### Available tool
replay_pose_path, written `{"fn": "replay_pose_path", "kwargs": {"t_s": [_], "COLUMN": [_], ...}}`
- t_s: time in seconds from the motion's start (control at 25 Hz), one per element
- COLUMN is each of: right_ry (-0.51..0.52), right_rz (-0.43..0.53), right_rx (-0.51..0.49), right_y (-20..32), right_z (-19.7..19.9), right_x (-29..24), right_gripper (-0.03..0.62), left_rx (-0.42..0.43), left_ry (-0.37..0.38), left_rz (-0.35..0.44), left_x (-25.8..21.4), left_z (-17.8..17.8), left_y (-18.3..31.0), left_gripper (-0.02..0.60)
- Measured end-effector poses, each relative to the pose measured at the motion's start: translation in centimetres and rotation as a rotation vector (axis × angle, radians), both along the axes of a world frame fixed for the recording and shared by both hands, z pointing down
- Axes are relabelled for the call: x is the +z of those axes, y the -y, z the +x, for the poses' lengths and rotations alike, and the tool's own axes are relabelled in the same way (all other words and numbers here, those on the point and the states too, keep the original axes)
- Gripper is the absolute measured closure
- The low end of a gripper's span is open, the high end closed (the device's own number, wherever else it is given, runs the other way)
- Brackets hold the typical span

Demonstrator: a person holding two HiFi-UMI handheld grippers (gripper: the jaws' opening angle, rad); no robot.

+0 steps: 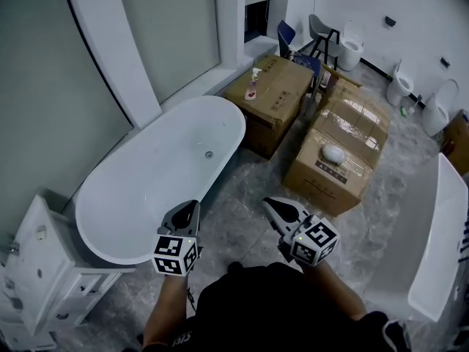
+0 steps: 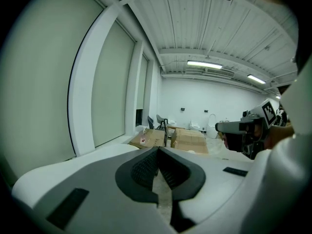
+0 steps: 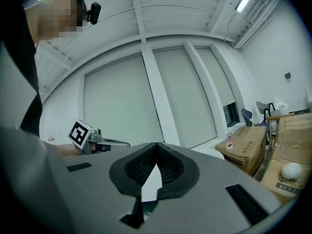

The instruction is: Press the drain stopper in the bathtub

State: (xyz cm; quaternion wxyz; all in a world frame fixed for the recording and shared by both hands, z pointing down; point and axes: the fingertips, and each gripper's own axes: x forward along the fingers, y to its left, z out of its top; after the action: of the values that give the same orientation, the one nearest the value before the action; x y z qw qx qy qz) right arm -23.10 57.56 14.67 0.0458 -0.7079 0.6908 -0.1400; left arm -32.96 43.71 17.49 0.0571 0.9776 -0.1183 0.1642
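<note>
The white oval bathtub [image 1: 139,196] stands against the left wall in the head view. Its small round drain stopper [image 1: 209,154] sits on the tub floor toward the far end. My left gripper [image 1: 193,207] hovers over the tub's near right rim with its jaws together and nothing between them. My right gripper [image 1: 271,202] is over the floor to the right of the tub, also shut and empty. In the left gripper view the jaws [image 2: 158,151] meet at the tip, and the right gripper [image 2: 241,128] shows beside them. The right gripper view's jaws [image 3: 156,145] are closed too.
Two large cardboard boxes [image 1: 272,97] [image 1: 343,152] stand just beyond the tub's far end. A white cabinet [image 1: 40,273] is at the tub's near left. A second white tub [image 1: 440,248] lies at the right edge. Toilets [image 1: 400,86] and chairs [image 1: 322,35] line the far wall.
</note>
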Motion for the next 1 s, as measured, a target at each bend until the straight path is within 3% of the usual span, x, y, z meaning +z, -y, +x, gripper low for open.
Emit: {"fn": "replay_pose_path", "kwargs": {"t_s": [0.24,0.44,0.6,0.76,1.0], "right_ry": [0.049,0.085,0.107,0.094,0.114], "right_rz": [-0.03,-0.032,-0.031,-0.043,-0.052], "right_rx": [0.009,-0.02,-0.054,-0.093,-0.187], "right_y": [3.0,6.3,9.3,12.6,17.1], "right_z": [3.4,8.9,15.7,22.5,29.1], "right_x": [2.0,3.6,4.1,3.6,4.0], "right_gripper": [0.58,0.58,0.58,0.58,0.58], "left_rx": [-0.002,-0.065,-0.096,-0.062,-0.079], "left_ry": [0.019,0.035,0.033,0.041,0.069], "left_rz": [-0.009,-0.051,-0.081,-0.083,-0.067], "left_x": [0.7,2.8,3.2,2.4,2.1], "left_z": [2.9,7.3,14.0,21.3,29.7], "left_y": [2.7,6.1,8.5,9.7,12.4], "left_gripper": [0.571,0.571,0.571,0.571,0.571]}}
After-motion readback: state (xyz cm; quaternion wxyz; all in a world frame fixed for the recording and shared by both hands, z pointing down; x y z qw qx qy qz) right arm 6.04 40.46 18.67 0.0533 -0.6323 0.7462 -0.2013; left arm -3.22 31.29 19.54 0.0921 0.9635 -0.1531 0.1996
